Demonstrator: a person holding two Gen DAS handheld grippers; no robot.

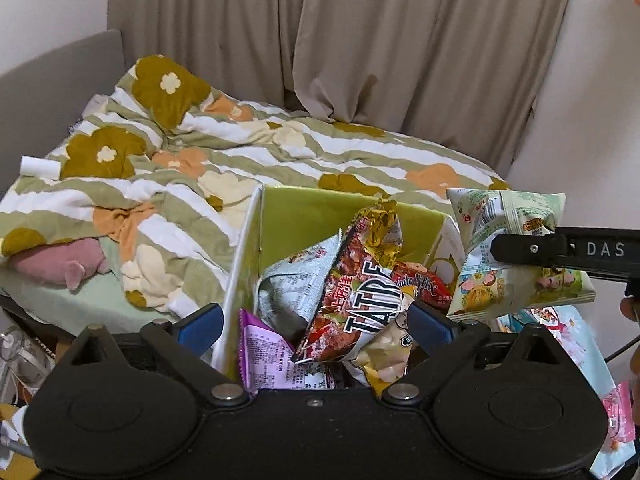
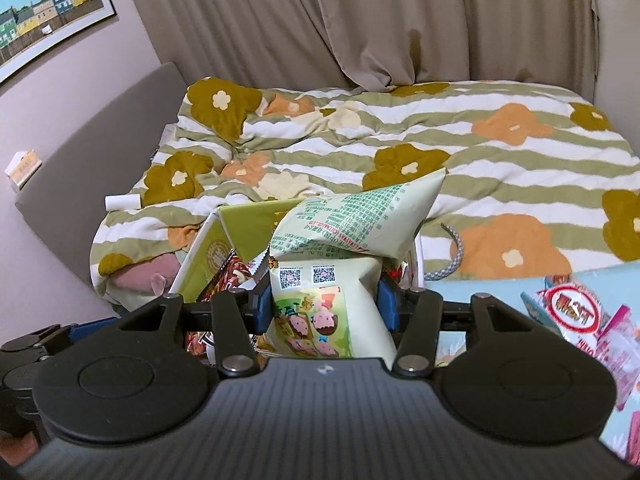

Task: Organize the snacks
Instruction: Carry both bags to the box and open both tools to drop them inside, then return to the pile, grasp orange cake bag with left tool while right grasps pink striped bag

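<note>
A green open-topped box (image 1: pixel 320 212) stands in front of the bed with several snack packs in it: a red and black chip bag (image 1: pixel 360 296), a pale grey pack (image 1: pixel 300 280) and a purple pack (image 1: pixel 264 356). My left gripper (image 1: pixel 316 328) is open over the box's near edge, and the chip bag lies between its fingers untouched. My right gripper (image 2: pixel 326 304) is shut on a pale green snack bag (image 2: pixel 320 280) and holds it just above the box (image 2: pixel 256 220). In the left wrist view that bag (image 1: pixel 516 248) hangs at the box's right.
A bed with a flowered striped quilt (image 1: pixel 240 160) lies behind the box, beige curtains (image 1: pixel 360 40) beyond it. More snack packs (image 2: pixel 580 312) lie on a light blue surface (image 2: pixel 500 284) at the right. A pink plush (image 1: pixel 64 264) and a white roll (image 1: pixel 40 166) lie at the left.
</note>
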